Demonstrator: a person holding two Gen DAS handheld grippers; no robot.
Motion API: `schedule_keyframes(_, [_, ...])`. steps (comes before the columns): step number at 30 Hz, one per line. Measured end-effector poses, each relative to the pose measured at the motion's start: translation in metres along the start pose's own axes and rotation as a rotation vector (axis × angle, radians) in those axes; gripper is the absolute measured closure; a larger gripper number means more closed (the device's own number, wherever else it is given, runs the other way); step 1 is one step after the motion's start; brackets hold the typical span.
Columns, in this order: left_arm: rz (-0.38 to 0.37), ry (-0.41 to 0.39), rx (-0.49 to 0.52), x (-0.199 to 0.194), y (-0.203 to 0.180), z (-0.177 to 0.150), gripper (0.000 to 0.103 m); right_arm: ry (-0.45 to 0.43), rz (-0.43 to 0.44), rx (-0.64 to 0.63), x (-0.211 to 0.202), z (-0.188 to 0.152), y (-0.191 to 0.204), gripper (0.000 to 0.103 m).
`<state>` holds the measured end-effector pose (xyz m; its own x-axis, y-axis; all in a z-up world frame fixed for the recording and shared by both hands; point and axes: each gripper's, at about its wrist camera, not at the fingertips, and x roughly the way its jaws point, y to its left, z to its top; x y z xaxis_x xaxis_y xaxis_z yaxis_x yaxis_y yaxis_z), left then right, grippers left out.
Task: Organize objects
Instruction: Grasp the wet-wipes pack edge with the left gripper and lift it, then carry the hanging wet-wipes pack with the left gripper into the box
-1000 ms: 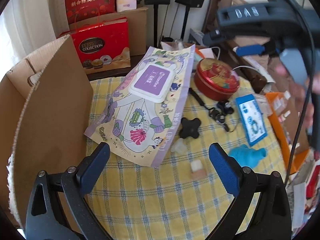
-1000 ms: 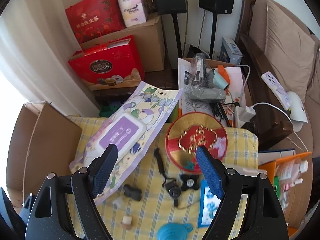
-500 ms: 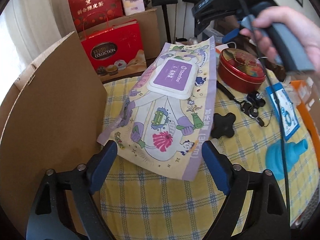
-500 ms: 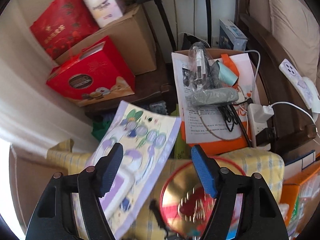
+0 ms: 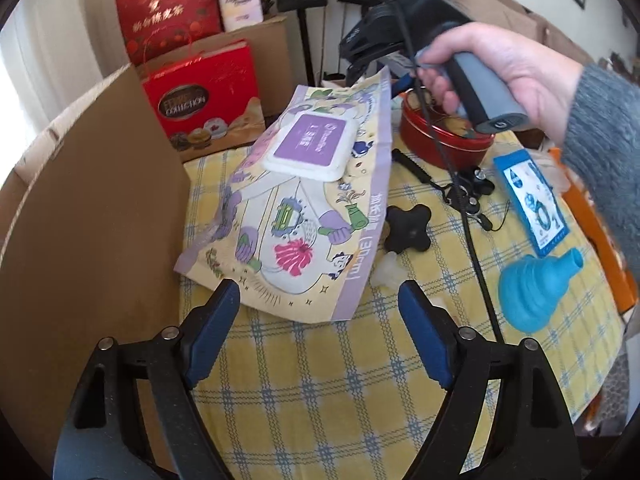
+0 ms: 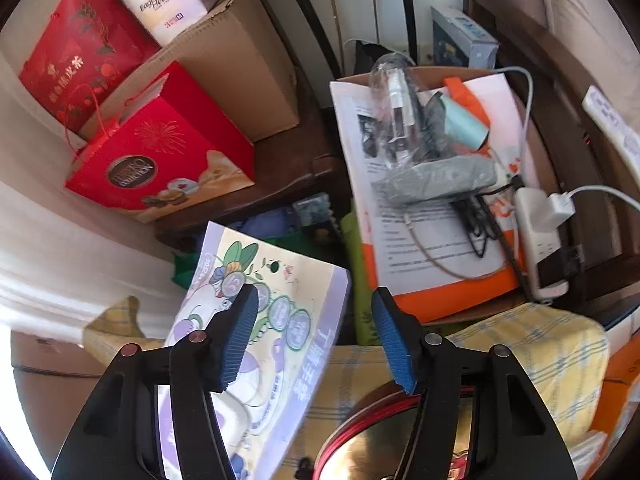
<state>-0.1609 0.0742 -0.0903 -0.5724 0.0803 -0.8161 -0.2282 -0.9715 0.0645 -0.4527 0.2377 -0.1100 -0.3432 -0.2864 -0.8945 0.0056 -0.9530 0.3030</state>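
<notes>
Wipes pack [image 5: 304, 200] is lying on the checked desk [image 5: 320, 380], its long axis running away from the left gripper [image 5: 320, 312], whose fingers are closing on nothing just short of its near edge. Farther off, the right gripper [image 6: 312, 320] is narrowing empty fingers over its far end.

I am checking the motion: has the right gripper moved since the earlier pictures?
Yes. The right gripper has moved forward, past the red tin toward the far end of the wipes pack; its jaws have been closing, still apart.
</notes>
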Motion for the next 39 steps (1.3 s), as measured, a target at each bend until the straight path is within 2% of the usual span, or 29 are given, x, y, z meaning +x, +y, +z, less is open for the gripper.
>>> schedule_keyframes(3, [0.081,0.006,0.043,0.01,-0.007,0.0,0.023,0.004,-0.008,-0.013,0.002,-0.001,0.005,0.053])
schedule_keyframes(6, [0.078,0.02,0.036,0.02,-0.006,0.0,0.028,0.01,-0.013,-0.027,0.004,-0.001,0.011,0.056])
schedule_keyframes(8, [0.093,0.016,0.039,0.024,-0.005,0.001,0.053,0.018,-0.013,-0.033,0.007,-0.002,0.013,0.066])
schedule_keyframes(9, [0.096,0.019,0.044,0.026,-0.005,0.001,0.059,0.024,-0.014,-0.035,0.009,-0.002,0.014,0.07])
schedule_keyframes(10, [0.088,0.027,0.044,0.029,-0.004,0.001,0.069,0.03,-0.017,-0.038,0.011,-0.002,0.015,0.078])
schedule_keyframes(11, [0.073,0.032,0.039,0.031,-0.003,0.002,0.073,0.035,-0.013,-0.037,0.012,-0.003,0.015,0.086])
schedule_keyframes(14, [0.039,0.016,0.021,0.029,-0.001,0.004,0.088,0.028,0.018,-0.022,0.011,-0.003,0.014,0.094])
schedule_keyframes(18, [0.039,-0.034,-0.023,0.015,0.002,0.009,0.092,-0.018,0.039,-0.033,-0.005,-0.004,0.018,0.099])
schedule_keyframes(26, [-0.075,-0.118,-0.114,-0.038,0.017,0.024,0.099,-0.125,0.057,-0.105,-0.078,-0.001,0.041,0.101])
schedule_keyframes(31, [-0.171,-0.143,-0.145,-0.07,0.021,0.034,0.102,-0.163,0.018,-0.139,-0.121,-0.01,0.051,0.101])
schedule_keyframes(39, [-0.152,-0.247,-0.119,-0.14,0.043,0.047,0.102,-0.226,0.05,-0.145,-0.185,-0.026,0.063,0.101])
